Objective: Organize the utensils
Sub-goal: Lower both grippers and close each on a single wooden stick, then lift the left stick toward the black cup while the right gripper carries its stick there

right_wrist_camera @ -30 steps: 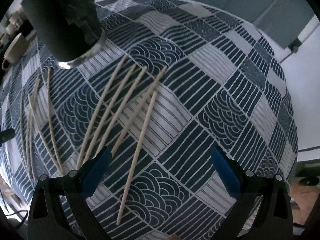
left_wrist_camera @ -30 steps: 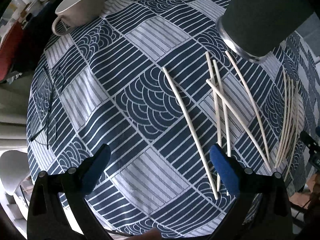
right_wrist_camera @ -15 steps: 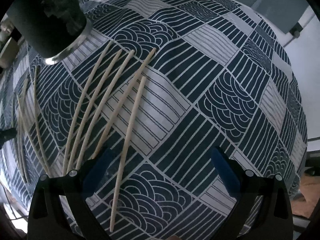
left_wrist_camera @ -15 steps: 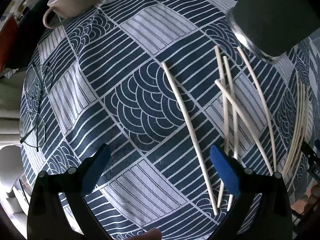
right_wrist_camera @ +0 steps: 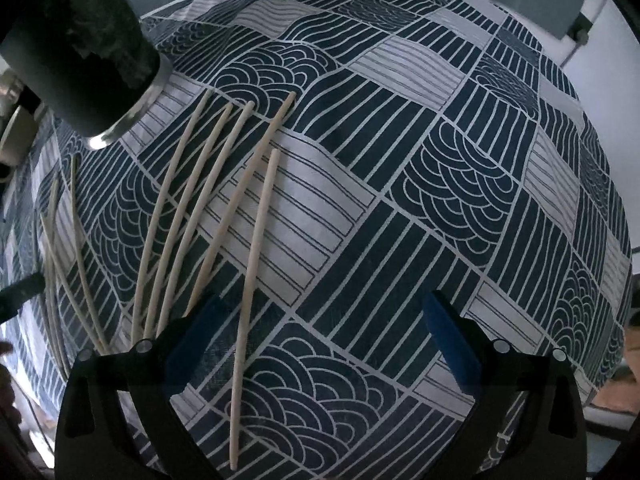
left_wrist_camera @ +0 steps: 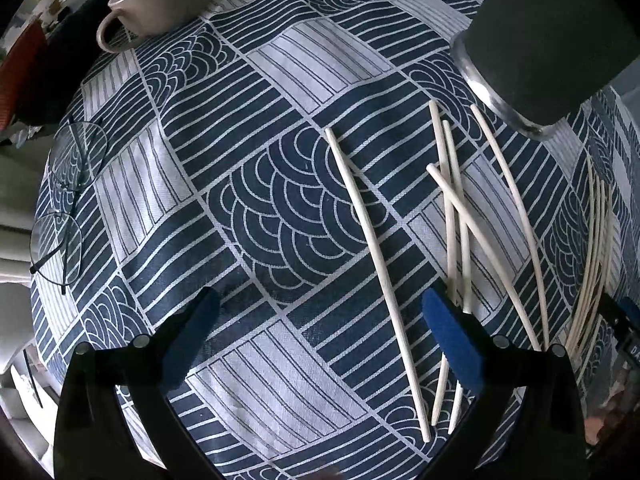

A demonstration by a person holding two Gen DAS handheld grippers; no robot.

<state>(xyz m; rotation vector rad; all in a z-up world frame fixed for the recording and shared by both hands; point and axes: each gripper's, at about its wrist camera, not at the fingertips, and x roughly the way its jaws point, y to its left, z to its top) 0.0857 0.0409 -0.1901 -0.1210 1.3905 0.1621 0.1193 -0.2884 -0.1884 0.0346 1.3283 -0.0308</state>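
Chopsticks lie scattered on the desk, on a tablecloth point(left_wrist_camera: 280, 92) with a navy and white pattern of stripes and arcs. In the left wrist view we see one single chopstick point(left_wrist_camera: 376, 268) lying apart, running from the middle of the cloth toward the near edge. Just to its right is a crossed group of four chopsticks point(left_wrist_camera: 460, 216), where one stick lies diagonally over two others. Farther right, near the edge of the desk, a tight bundle of chopsticks point(left_wrist_camera: 596, 256) lies almost parallel.

A dark cylindrical cup with a metal rim point(left_wrist_camera: 552, 36) stands at the far right, close to the far ends of the crossed group. A cream mug point(left_wrist_camera: 160, 0) stands at the far left, and a pair of glasses point(left_wrist_camera: 64, 200) lies near the left edge.

Our left tool point(left_wrist_camera: 320, 320) hovers over the cloth with its blue pads wide apart and holds nothing. Our right tool point(right_wrist_camera: 324, 320) is also spread wide and empty; in its view one chopstick point(right_wrist_camera: 256, 272) runs between its fingers, near the left pad, and four more chopsticks point(right_wrist_camera: 192, 208) fan out to the left, below the dark cup point(right_wrist_camera: 80, 48).
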